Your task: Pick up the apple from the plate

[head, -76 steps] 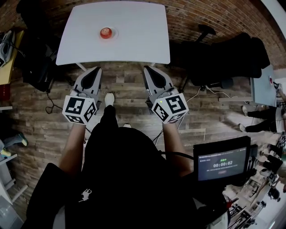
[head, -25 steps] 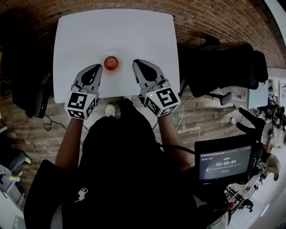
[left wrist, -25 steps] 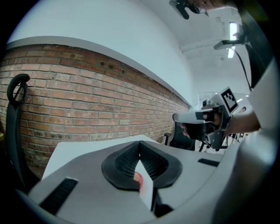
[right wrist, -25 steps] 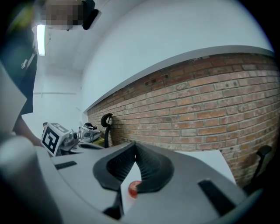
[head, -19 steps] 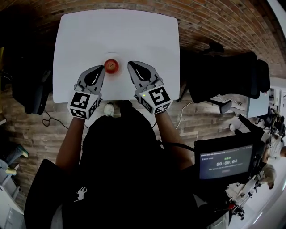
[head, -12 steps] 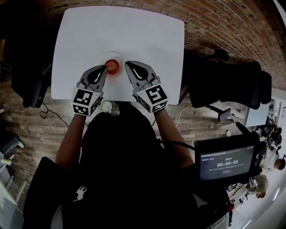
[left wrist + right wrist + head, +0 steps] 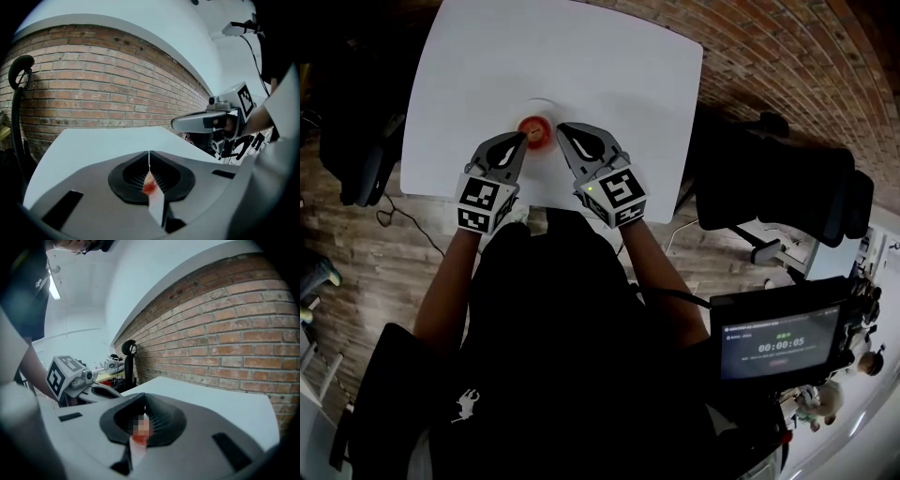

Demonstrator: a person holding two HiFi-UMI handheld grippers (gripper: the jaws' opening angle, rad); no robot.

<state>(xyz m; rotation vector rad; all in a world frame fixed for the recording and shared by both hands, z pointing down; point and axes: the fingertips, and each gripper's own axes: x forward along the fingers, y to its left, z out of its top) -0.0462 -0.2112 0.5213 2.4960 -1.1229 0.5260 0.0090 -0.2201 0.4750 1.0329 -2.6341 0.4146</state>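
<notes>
Currently the approach step is in hand. The apple (image 7: pixel 532 125) sits on the plate (image 7: pixel 547 104) on the table (image 7: pixel 600 56), not yet gripped. The left gripper (image 7: pixel 522 139) and right gripper (image 7: pixel 562 128) stand just beside it, one on each side, both with jaws closed together and holding nothing. The next move probably requires one gripper to open its jaws, straddle the apple, close on it, and lift.

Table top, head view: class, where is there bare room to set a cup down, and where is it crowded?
Free: on the table, the far half beyond the plate, plus wide strips out to its left and right edges. Crowded: the near middle, where the left hand-held gripper and right hand-held gripper flank the apple on the plate.
</notes>
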